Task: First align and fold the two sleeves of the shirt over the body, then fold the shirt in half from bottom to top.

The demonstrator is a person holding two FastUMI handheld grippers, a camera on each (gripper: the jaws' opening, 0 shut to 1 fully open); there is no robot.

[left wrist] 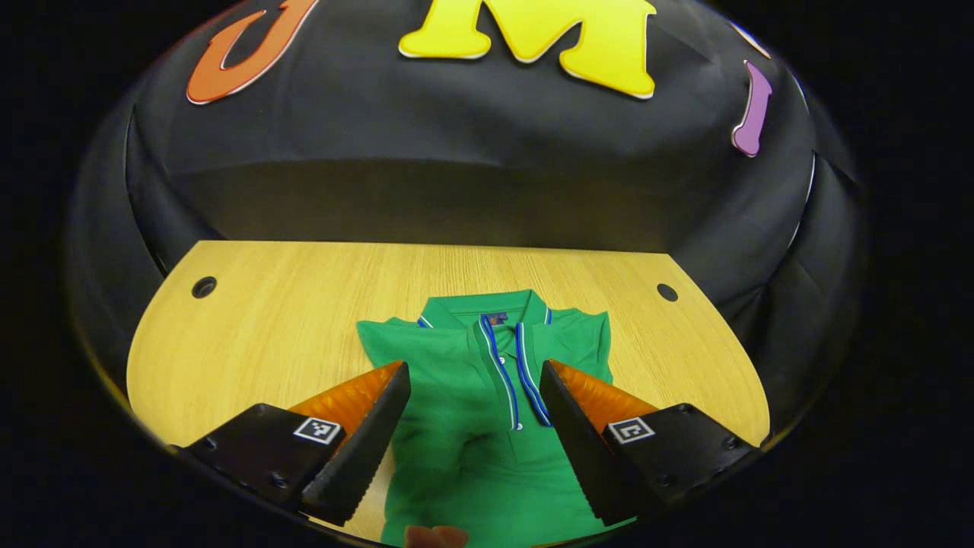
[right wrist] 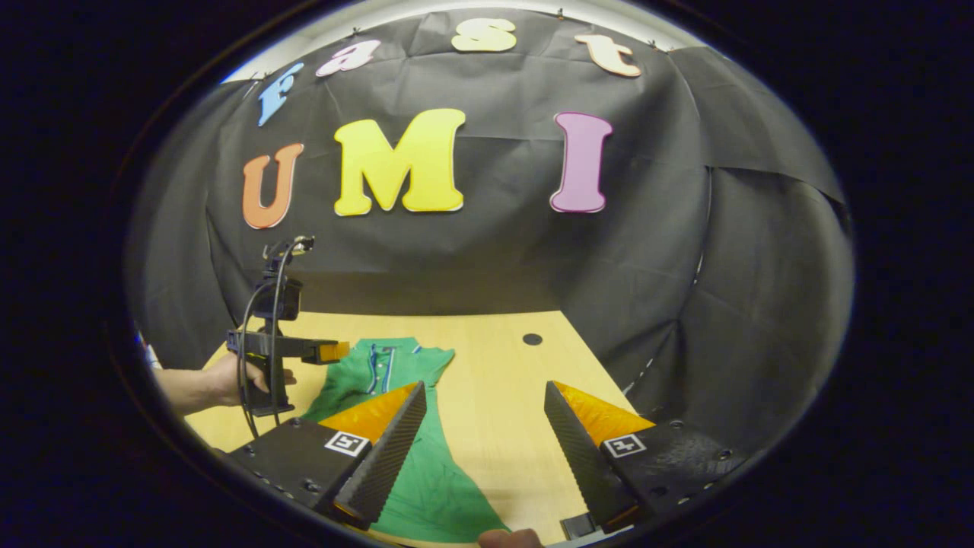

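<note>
A green polo shirt (left wrist: 472, 396) with a blue-and-white striped collar and placket lies flat on the wooden table (left wrist: 289, 312), collar toward the far wall. Both sleeves look folded in over the body, so the shirt forms a narrow strip. My left gripper (left wrist: 475, 380) hovers open above the chest, a finger on either side of the placket. In the right gripper view the shirt (right wrist: 426, 472) lies left of centre. My right gripper (right wrist: 485, 407) stands open over the shirt's right edge and bare table. The left gripper (right wrist: 323, 351), held by a hand, hangs above the shirt's collar end.
The table has a round cable hole near each far corner (left wrist: 204, 287) (left wrist: 667, 292). Black cloth walls close in behind and on both sides. Bare wood (right wrist: 502, 396) lies to the right of the shirt. A fingertip (left wrist: 435, 536) shows at the bottom edge.
</note>
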